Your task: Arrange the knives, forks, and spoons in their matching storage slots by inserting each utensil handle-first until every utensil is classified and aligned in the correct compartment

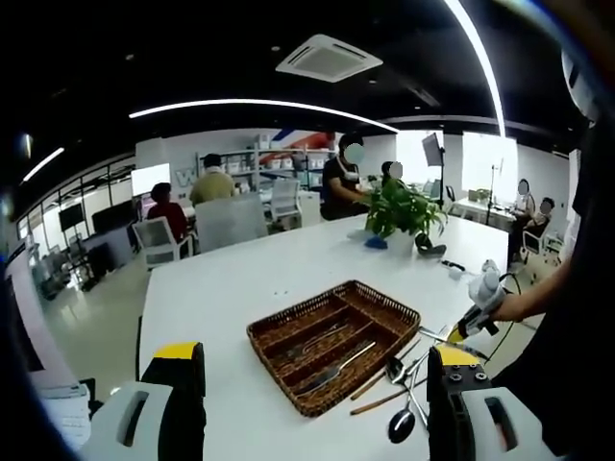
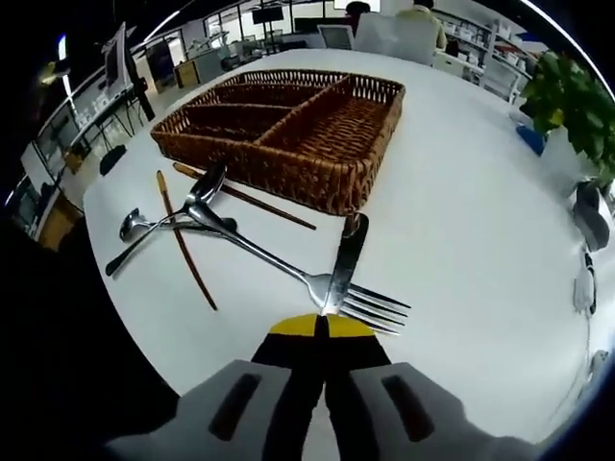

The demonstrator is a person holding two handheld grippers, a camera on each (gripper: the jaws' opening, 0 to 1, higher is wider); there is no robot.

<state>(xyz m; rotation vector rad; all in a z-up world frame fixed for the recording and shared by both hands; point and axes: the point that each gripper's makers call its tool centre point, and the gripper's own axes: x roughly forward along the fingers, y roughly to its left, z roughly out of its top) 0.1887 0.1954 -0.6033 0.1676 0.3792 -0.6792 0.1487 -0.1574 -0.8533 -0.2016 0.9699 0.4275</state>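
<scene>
We see a white surface [image 1: 240, 288] running back into an open office. Near its far end stands a leafy green plant [image 1: 404, 209] in a white pot [image 1: 399, 242], with a small blue thing [image 1: 376, 243] just beside it. Beyond the surface several people sit, one in a red top [image 1: 171, 213] and one in a dark top [image 1: 338, 187], among white chairs [image 1: 157, 240]. Shelves [image 1: 274, 168] line the back wall. Overhead we find an air-conditioning unit [image 1: 328, 58] set in the dark ceiling and long curved light strips [image 1: 259, 104]. In the right gripper view the plant [image 2: 567, 96] stands at the surface's [image 2: 480, 250] far edge, with a white cable [image 2: 588, 279] near it.
</scene>
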